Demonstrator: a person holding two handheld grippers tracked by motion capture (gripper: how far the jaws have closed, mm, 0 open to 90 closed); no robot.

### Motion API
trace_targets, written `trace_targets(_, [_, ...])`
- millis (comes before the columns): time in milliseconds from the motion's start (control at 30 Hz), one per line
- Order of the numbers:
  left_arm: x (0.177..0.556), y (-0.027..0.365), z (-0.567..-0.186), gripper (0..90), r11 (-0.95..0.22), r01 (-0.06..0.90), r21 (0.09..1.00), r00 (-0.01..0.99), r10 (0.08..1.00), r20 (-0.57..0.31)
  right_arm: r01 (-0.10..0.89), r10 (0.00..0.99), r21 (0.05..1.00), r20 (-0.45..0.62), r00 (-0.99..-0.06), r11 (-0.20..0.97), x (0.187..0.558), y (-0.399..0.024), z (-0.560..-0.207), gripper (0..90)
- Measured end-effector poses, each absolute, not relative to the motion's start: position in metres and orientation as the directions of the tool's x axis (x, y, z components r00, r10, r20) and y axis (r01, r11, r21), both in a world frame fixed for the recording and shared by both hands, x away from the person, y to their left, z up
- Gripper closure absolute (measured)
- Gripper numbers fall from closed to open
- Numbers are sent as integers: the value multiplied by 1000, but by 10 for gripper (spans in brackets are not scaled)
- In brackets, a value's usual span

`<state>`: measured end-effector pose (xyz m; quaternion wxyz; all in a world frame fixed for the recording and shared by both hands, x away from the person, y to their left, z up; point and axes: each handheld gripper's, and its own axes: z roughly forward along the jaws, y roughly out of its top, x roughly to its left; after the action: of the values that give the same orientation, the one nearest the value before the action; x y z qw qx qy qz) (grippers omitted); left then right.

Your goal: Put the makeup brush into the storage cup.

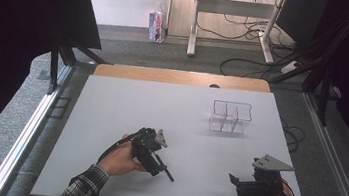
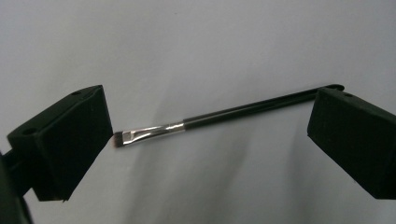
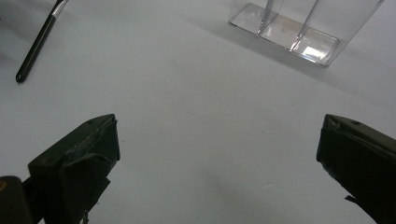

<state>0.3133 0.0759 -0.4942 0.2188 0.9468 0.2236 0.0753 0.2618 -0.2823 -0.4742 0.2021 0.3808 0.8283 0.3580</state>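
Observation:
A thin make-up brush (image 2: 219, 114) with a black handle, silver ferrule and short flat bristles lies on the white table (image 1: 125, 117). My left gripper (image 2: 210, 108) is open and straddles it lengthwise. The bristles end close to the left jaw and the handle's end passes behind the right jaw. From above, the left gripper (image 1: 158, 166) points toward the near right, and the brush (image 1: 168, 173) sticks out past it. My right gripper (image 1: 234, 181) rests at the near right, open with nothing between its jaws. In its own view, the right gripper (image 3: 219, 135) faces bare table, with the brush handle (image 3: 35, 49) at top left.
A clear plastic organiser (image 1: 230, 117) with several upright compartments stands right of centre, toward the far side; its base (image 3: 289, 35) shows ahead of the right gripper. A wooden strip (image 1: 180, 77) lines the far edge. Metal frame rails run along both sides.

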Motion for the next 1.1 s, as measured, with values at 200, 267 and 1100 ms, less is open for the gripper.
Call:
trace_targets(200, [316,67,-497,27,-820,371,436,901,432,45,491,771,740,-58,-634,459,262,-282,-475,0])
trace_targets(267, [318,64,-499,34,-830,360,426,908,416,43,490,770,740,-59,-636,461,262,-282,-475,0])
trace_targets(1100, [314,57,-507,680,-898,293,328,954,299,-32,489,753,726,-61,-655,484,261,-280,-477,0])
